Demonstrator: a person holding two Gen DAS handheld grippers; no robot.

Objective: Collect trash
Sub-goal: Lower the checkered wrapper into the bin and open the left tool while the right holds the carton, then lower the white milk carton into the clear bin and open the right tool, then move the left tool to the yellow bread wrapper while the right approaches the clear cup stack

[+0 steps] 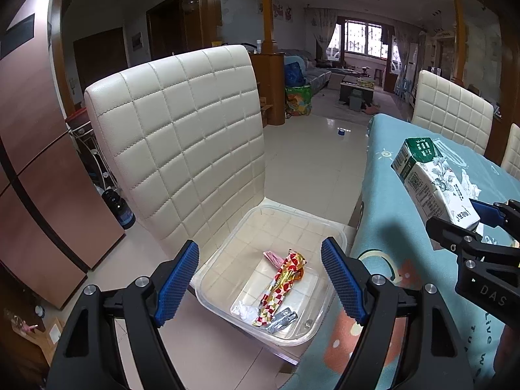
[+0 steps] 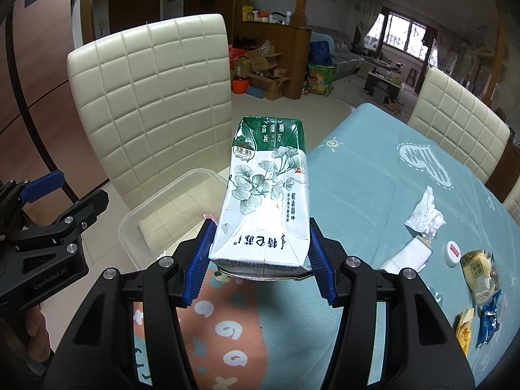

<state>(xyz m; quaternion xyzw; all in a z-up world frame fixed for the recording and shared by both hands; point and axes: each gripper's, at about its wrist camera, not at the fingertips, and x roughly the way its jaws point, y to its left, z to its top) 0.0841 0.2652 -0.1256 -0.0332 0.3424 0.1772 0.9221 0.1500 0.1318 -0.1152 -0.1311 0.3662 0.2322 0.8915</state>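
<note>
My right gripper (image 2: pixel 260 256) is shut on a white and green milk carton (image 2: pixel 266 191) and holds it above the table's left edge; the carton also shows in the left wrist view (image 1: pixel 435 182). My left gripper (image 1: pixel 260 279) is open and empty above a clear plastic bin (image 1: pixel 227 260) on a chair seat. In the bin lie a red and gold wrapper (image 1: pixel 282 279), a pink scrap (image 1: pixel 274 257), a white tissue (image 1: pixel 243 310) and a grey wrapper (image 1: pixel 282 320). The bin's rim shows in the right wrist view (image 2: pixel 130 224).
On the blue tablecloth (image 2: pixel 357 178) at the right lie a crumpled tissue (image 2: pixel 425 213), a white tube (image 2: pixel 406 256), a white cap (image 2: pixel 453 252), a yellow packet (image 2: pixel 479 274) and small wrappers (image 2: pixel 487 321). Cream padded chairs (image 1: pixel 182 136) stand around the table.
</note>
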